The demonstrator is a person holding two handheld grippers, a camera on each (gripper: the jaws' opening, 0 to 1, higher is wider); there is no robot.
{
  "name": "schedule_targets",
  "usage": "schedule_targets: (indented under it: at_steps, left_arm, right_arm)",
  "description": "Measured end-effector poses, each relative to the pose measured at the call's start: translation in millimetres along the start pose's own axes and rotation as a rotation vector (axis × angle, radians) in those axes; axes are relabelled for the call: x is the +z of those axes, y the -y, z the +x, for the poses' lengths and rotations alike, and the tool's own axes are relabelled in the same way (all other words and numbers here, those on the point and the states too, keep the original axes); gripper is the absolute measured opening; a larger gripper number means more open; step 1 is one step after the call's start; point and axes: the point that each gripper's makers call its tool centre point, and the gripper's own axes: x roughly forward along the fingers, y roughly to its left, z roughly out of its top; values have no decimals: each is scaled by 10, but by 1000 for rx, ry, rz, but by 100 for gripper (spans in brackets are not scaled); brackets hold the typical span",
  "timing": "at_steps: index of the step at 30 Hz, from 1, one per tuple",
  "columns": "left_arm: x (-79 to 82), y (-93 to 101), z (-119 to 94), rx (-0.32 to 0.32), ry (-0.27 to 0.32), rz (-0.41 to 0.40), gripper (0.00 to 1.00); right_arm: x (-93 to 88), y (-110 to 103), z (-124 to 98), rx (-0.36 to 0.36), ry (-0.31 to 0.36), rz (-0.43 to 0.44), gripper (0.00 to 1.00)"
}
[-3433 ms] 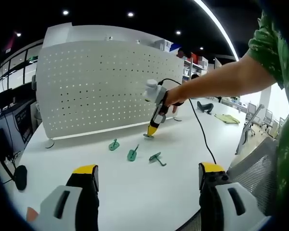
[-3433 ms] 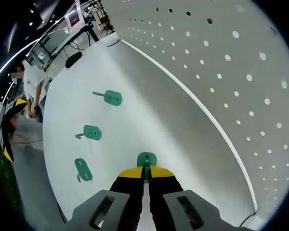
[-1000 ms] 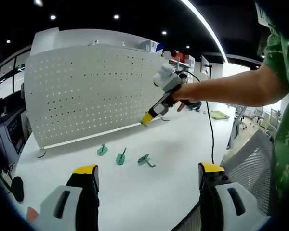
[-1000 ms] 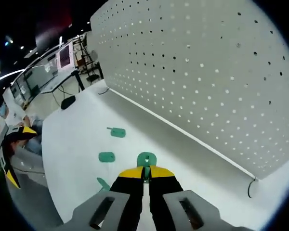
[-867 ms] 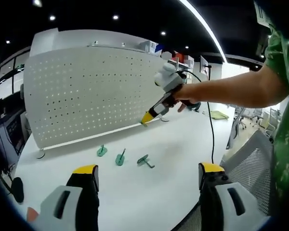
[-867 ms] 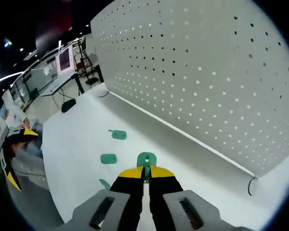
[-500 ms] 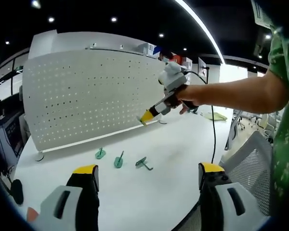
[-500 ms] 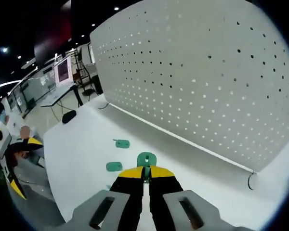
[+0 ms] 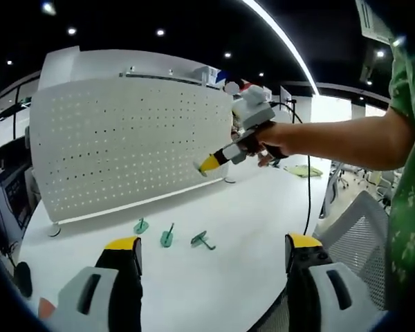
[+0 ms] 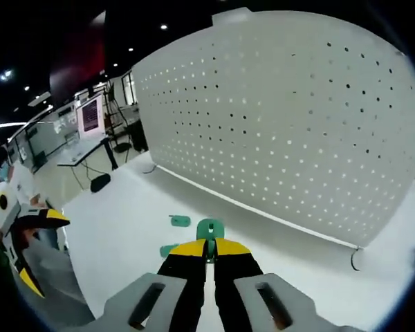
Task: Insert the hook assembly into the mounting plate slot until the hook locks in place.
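Three spare hooks (image 9: 167,237) lie on your surface (image 9: 221,277); right gripper (image 10: 209,250) clamps a green hook (image 10: 209,229) facing the pegboard (image 10: 290,124), left gripper (image 9: 211,259) gapes empty.

A small green hook (image 10: 209,229) is pinched upright between the closed jaws of the right gripper (image 10: 209,250), raised in front of the white perforated panel (image 10: 297,124) standing upright on the desk (image 10: 117,207).

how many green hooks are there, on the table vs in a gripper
green hooks on the table: 3
green hook held in the right gripper: 1
total: 4
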Motion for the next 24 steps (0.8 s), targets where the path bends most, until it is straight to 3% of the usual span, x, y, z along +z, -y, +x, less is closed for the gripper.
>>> schedule_targets:
  at_steps: [13,19,24]
  left_arm:
    - [201,31,-68,-5,69,-1,86]
    - [444,13,-93,-6,118,19,86]
    - [538,-22,-109,-1,136,29,87]
  right_arm:
    - [171,3,-141,-34,60,-11,2]
    - [281,-18,-173,-45,92,-15,2]
    - [369,-22,-207,-58,125,-13,2]
